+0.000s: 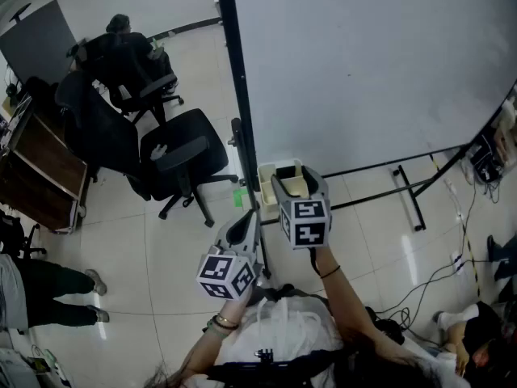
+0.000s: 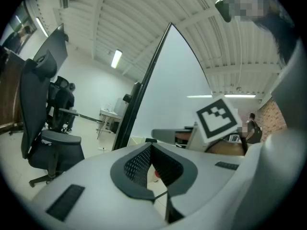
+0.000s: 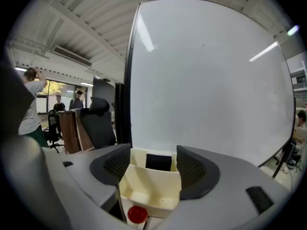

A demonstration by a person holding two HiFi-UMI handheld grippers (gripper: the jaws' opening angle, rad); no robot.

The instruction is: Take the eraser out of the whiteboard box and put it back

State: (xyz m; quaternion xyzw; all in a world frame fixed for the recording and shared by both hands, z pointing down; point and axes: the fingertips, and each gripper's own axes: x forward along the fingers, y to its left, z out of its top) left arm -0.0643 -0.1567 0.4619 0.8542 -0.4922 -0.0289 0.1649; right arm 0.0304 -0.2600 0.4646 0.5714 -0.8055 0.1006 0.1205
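A cream whiteboard box (image 3: 152, 188) hangs at the lower left corner of the whiteboard (image 1: 363, 63). The black eraser (image 3: 159, 161) stands in its rear compartment. My right gripper (image 3: 153, 153) is open, level with the box, with one jaw on either side of it and the eraser straight ahead between them. In the head view the right gripper (image 1: 292, 178) sits over the box (image 1: 267, 187). The left gripper (image 1: 241, 229) hangs lower and to the left, by the board's black frame. In its own view the left gripper (image 2: 151, 147) is shut with nothing between its tips.
A small red round thing (image 3: 137, 214) shows just below the box. Black office chairs (image 1: 179, 156) and a wooden desk (image 1: 42, 172) stand at the left, where a person's legs (image 1: 56, 297) also show. The whiteboard's stand legs (image 1: 409, 196) and floor cables (image 1: 452, 265) lie at the right.
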